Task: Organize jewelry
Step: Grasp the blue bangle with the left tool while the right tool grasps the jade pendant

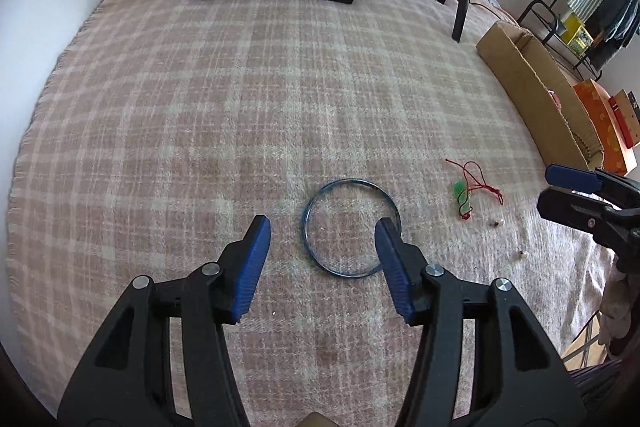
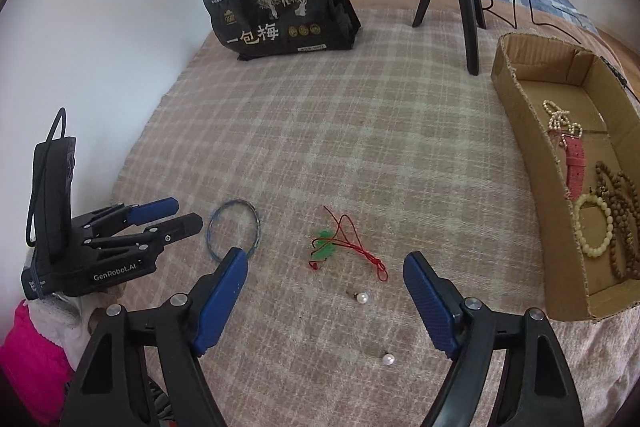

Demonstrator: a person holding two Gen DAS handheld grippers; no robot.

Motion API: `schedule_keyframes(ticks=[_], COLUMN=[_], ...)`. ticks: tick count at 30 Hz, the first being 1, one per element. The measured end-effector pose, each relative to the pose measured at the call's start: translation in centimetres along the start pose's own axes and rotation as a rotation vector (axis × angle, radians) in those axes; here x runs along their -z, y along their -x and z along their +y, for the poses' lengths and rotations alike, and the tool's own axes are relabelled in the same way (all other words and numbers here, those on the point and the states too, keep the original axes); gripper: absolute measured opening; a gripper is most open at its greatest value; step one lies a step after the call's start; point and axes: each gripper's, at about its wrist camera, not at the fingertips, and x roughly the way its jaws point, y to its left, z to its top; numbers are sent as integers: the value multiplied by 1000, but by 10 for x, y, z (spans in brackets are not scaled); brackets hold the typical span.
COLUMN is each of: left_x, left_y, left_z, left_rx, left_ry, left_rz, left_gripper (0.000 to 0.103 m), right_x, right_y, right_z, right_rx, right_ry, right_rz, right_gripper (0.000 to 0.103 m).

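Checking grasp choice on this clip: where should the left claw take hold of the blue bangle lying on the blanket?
Grip the thin rim of the blue bangle at one point, coming from above with one finger inside the ring and one outside. It lies flat on the blanket, so no edge offers a sideways hold. The left claw is open beside it.

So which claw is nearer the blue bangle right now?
Left. The left claw is open right at the blue bangle, one finger overlapping its rim in view. The right claw is open off to the side, facing the red cord pendant.
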Motion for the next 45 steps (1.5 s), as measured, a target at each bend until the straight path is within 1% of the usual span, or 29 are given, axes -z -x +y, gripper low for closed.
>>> schedule_keyframes(ticks=[2, 5, 8, 9, 11, 14, 17, 19, 21, 23, 27, 31, 41, 43, 45], left_x=[3, 5, 5, 4, 3, 3, 3, 4, 4, 3, 3, 3, 2, 2, 1], left_y=[-5, -11, -17, -17, -20, -26, -32, -34, -34, -35, -34, -39, -42, -43, -43], left_z=[-4, -9, -16, -18, -20, -21, -24, -25, -25, -26, -31, -31, -24, -24, -23], left_rx=[4, 23, 10, 7, 3, 2, -15, -27, -35, -46, -93, -169, -155, -157, -155], left_ry=[-9, 0, -7, -8, -1, 1, -7, -8, -4, -5, -23, -38, -31, -34, -29], left_rz=[16, 24, 33, 32, 29, 40, 48, 45, 40, 38, 18, 15, 24, 21, 15], left_gripper=[58, 63, 70, 70, 71, 73, 73, 73, 74, 74, 74, 74, 74, 74, 74], right_x=[-2, -5, -6, -6, -6, -6, -7, -8, -9, -9, -11, -12, -13, -13, -13], right_y=[-6, -16, -27, -30, -38, -47, -53, -57, -61, -65, -70, -74, -81, -82, -84], right_z=[2, 0, -3, -4, -5, -3, 0, 2, 3, 5, 9, 10, 13, 15, 18], right_rx=[8, 2, -8, -14, -21, -12, -4, 14, 19, 27, 48, 55, 76, 91, 110], right_ry=[2, -15, -48, -58, -73, -70, -66, -63, -67, -66, -43, -30, -4, 8, 25], right_rz=[16, 39, 60, 68, 89, 111, 123, 128, 134, 138, 139, 140, 156, 158, 159], right_gripper=[80, 74, 70, 67, 63, 62, 57, 55, 50, 48, 48, 47, 44, 41, 34])
